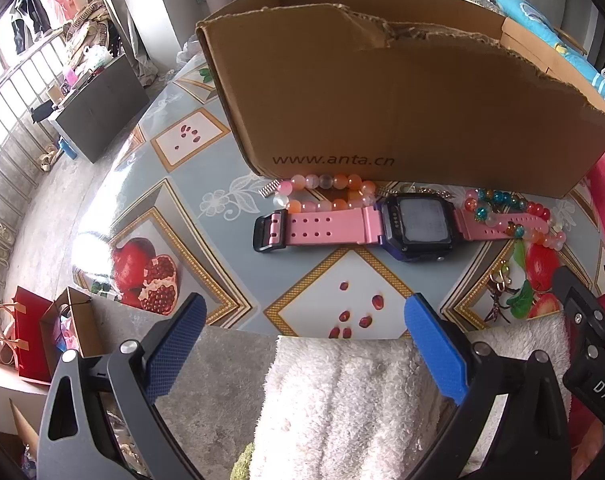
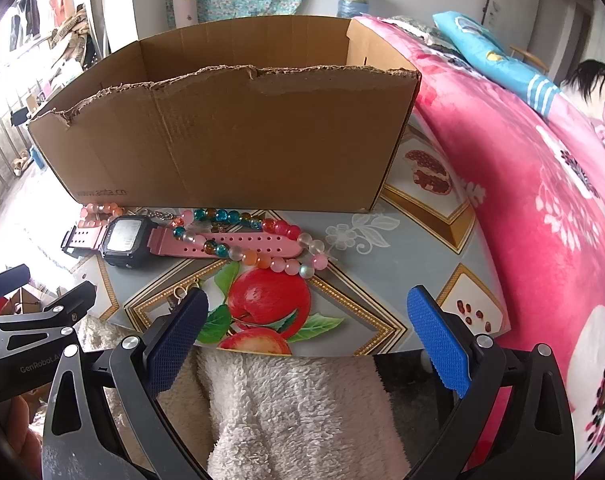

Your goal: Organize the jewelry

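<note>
At the far left of the left wrist view, beyond the counter [image 1: 222, 216] edge, a red gift bag [image 1: 32, 340] and a brown paper bag [image 1: 78, 320] stand on the floor. The left hand-held gripper [image 1: 306, 344] hovers at the near edge of the counter with its 2 blue pads spread wide and nothing between them; a fluffy white towel [image 1: 342, 400] lies below it.

On the fruit-patterned counter, a torn cardboard box [image 1: 382, 100], open at the top and printed with "www.anta.cn", stands behind the jewelry. Just in front of the box, a bracelet of orange and pink beads [image 1: 326, 190] lies touching the box's lower edge and the upper side of the watch strap. The pink-strapped digital watch [image 1: 418, 226] lies flat and stretched out, its black buckle to the left and its dark face up. To the right of the face, a mixed bracelet of teal, red and pale beads [image 2: 254, 240] is draped across the holed end of the pink strap. A thin metal chain [image 2: 162, 214] shows behind the watch, near the box. A small gold clasp [image 2: 188, 290] lies on the counter closer in, just beside the left fingertip of the right tool.

The right hand-held gripper [image 2: 308, 332] also sits at the near counter edge, over the apple print, jaws spread apart and empty. Further right, a pink floral bedcover [image 2: 522, 180] slopes up beside the counter, with a blue pillow [image 2: 486, 48] on it.
</note>
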Tool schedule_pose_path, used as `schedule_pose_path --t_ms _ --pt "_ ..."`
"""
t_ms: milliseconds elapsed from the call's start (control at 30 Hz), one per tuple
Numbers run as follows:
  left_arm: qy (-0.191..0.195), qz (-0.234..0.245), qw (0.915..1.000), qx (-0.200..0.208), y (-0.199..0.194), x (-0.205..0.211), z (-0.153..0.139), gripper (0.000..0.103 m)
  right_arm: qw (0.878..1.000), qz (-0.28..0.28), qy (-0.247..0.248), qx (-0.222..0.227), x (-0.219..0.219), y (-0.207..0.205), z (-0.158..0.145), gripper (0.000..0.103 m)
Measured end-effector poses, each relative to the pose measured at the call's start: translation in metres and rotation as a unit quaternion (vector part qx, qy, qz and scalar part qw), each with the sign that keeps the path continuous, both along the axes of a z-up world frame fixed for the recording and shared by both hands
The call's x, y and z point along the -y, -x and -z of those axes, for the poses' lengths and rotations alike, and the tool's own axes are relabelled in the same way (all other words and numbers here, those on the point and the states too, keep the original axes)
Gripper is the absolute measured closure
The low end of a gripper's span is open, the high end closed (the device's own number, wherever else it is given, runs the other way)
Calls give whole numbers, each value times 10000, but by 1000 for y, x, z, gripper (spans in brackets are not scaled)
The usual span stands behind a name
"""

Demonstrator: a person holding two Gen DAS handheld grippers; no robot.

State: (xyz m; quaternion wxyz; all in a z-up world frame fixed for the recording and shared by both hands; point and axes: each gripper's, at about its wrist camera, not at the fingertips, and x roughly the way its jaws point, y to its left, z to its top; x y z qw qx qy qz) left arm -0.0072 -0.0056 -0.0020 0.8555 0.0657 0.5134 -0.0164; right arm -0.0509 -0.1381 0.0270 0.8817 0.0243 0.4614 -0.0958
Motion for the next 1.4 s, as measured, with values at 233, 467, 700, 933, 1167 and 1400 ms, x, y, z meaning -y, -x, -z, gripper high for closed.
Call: schedule_pose_path --t_ms 233,467,700,933,1167,1400 --pt "-39 -36 10000 -10 -1 1 0 6 9999 45 99 87 4 0 -2 7" --pt "-77 -92 9999 -16 -2 -2 1 6 9996 83 165 209 11 -7 -6 7" --pt "-119 -96 9999 -51 -6 -3 5 6 9985 -5 173 510 14 -11 -15 7" --pt "-181 -113 9997 -114 -12 -2 9 6 9946 -261 227 979 12 -12 -29 7" --pt "-203 -75 9997 -116 -21 0 12 6 9867 -389 177 1567 20 -11 -42 7" --pt "74 190 9998 76 -22 -1 4 6 9769 -630 215 2032 28 -9 -49 8"
